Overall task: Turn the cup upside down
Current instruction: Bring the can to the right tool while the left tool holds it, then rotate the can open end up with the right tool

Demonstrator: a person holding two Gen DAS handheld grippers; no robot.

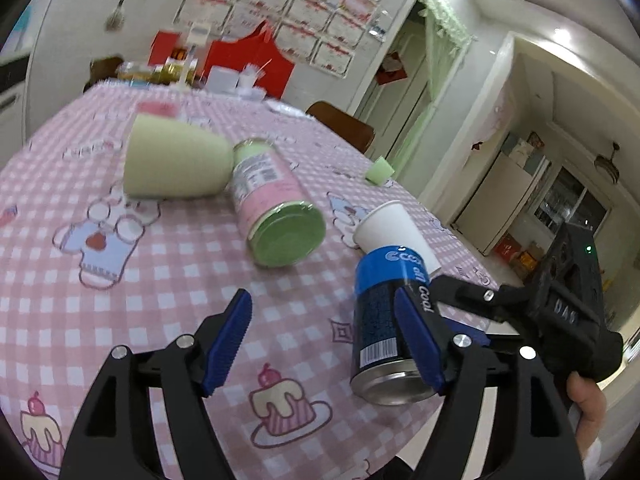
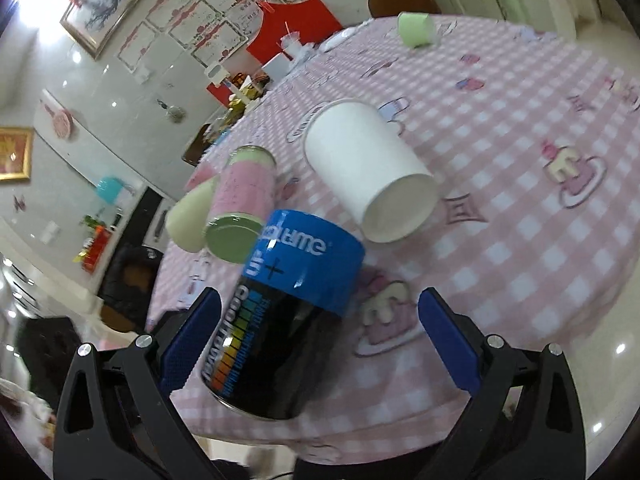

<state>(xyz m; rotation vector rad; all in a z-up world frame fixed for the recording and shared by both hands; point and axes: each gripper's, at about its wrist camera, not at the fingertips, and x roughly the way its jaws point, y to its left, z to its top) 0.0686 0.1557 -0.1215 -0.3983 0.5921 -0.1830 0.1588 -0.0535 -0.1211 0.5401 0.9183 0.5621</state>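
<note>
A blue and black can (image 2: 288, 316) stands between the fingers of my right gripper (image 2: 320, 340), whose jaws are wide apart and not pressing it. In the left wrist view the same can (image 1: 384, 320) shows behind my left gripper's right finger (image 1: 420, 340), with the right gripper's black body (image 1: 568, 312) beside it. My left gripper (image 1: 320, 344) is open and empty above the tablecloth. A white paper cup (image 2: 368, 172) stands upside down behind the can; it also shows in the left wrist view (image 1: 394, 228). A cream cup (image 1: 172, 158) stands upside down further left.
A pink and green canister (image 1: 276, 200) stands beside the cream cup on the pink checked tablecloth (image 1: 160, 280). A small green cup (image 2: 416, 28) lies near the far edge. Boxes and a red bag (image 1: 256, 56) crowd the table's back. The table edge is close below the can.
</note>
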